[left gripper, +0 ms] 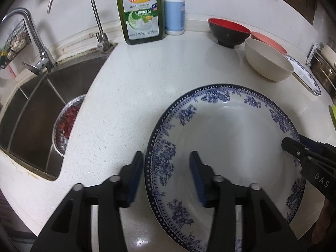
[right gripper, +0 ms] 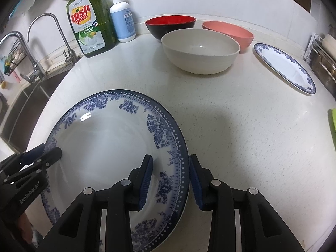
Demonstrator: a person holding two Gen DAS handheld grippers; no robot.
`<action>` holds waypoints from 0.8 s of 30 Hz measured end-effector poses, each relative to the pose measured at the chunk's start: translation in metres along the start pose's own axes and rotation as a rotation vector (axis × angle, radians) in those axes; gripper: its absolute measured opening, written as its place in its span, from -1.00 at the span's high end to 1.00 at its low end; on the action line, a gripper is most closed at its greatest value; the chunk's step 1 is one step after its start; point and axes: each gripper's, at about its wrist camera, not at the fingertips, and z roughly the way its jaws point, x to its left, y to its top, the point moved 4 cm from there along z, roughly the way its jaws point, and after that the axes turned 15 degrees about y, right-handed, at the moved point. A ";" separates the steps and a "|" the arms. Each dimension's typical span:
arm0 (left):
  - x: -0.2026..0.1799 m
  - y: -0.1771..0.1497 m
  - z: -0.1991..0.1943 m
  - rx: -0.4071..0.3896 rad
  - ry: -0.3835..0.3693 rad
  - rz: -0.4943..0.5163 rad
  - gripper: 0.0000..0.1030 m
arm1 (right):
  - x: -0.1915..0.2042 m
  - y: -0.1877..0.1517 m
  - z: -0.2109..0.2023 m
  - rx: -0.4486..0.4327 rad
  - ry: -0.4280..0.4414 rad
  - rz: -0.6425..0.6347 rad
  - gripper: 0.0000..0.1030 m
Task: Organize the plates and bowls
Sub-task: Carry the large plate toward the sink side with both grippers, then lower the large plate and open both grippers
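A large blue-and-white floral plate (left gripper: pixel 231 136) (right gripper: pixel 105 147) lies on the pale counter between both grippers. My left gripper (left gripper: pixel 167 168) straddles its left rim with the jaws apart and a gap on each side, so it is open; in the right wrist view this left gripper (right gripper: pixel 50 150) shows at the plate's far edge. My right gripper (right gripper: pixel 171 168) holds the opposite rim, one pad inside the plate and one against its outer edge; the left wrist view shows this right gripper (left gripper: pixel 294 140) at that edge. Further back stand a cream bowl (right gripper: pixel 199 50), a red-and-black bowl (right gripper: pixel 170 25), a pink bowl (right gripper: pixel 229 31) and a smaller matching plate (right gripper: pixel 285 67).
A green dish soap bottle (left gripper: pixel 138 10) and a white pump bottle (left gripper: pixel 174 10) stand against the back wall. The steel sink (left gripper: pixel 37 105) with two taps lies left and holds a foil tray of red food (left gripper: pixel 67 121). A metal rack (right gripper: pixel 323 63) borders the right.
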 end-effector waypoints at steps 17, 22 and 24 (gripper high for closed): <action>-0.050 0.039 -0.073 -0.171 -0.093 0.048 -0.75 | -0.032 0.013 -0.078 -0.176 -0.052 0.056 -0.20; -0.092 0.051 -0.095 -0.218 -0.166 0.107 -0.76 | -0.064 0.011 -0.110 -0.230 -0.112 0.102 -0.26; -0.108 0.056 -0.102 -0.229 -0.193 0.128 -0.76 | -0.079 0.009 -0.123 -0.250 -0.141 0.129 -0.26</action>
